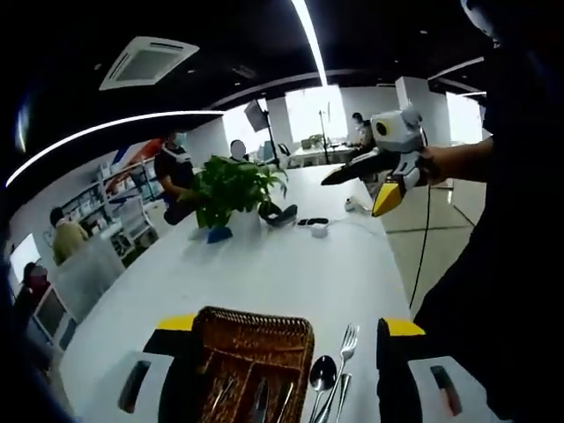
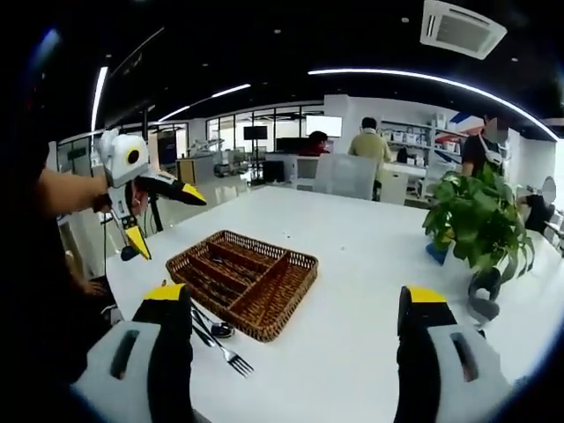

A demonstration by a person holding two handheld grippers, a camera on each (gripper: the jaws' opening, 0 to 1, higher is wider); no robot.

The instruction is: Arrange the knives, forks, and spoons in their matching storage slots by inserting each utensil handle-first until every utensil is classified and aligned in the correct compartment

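Note:
A brown wicker cutlery basket [image 1: 253, 345] with long divided slots rests on the white table [image 1: 264, 264], just ahead of my left gripper [image 1: 288, 324], whose jaws stand open on either side of it. A spoon [image 1: 322, 374] and a fork [image 1: 347, 342] lie on the table beside the basket. My right gripper [image 1: 352, 196] hangs open in the air above the table's edge. In the right gripper view the basket [image 2: 242, 282] sits ahead and to the left of my open right gripper [image 2: 293, 293]. The fork [image 2: 227, 351] and spoon [image 2: 219, 330] lie at the basket's near corner. My left gripper [image 2: 174, 227] hovers open.
A potted green plant [image 1: 233, 189] [image 2: 476, 216] stands farther along the table. A black object [image 1: 280, 214] and a small white box [image 1: 317, 227] lie past it. Several people and chairs are beyond the table. Bare tabletop [image 2: 352, 238] stretches around the basket.

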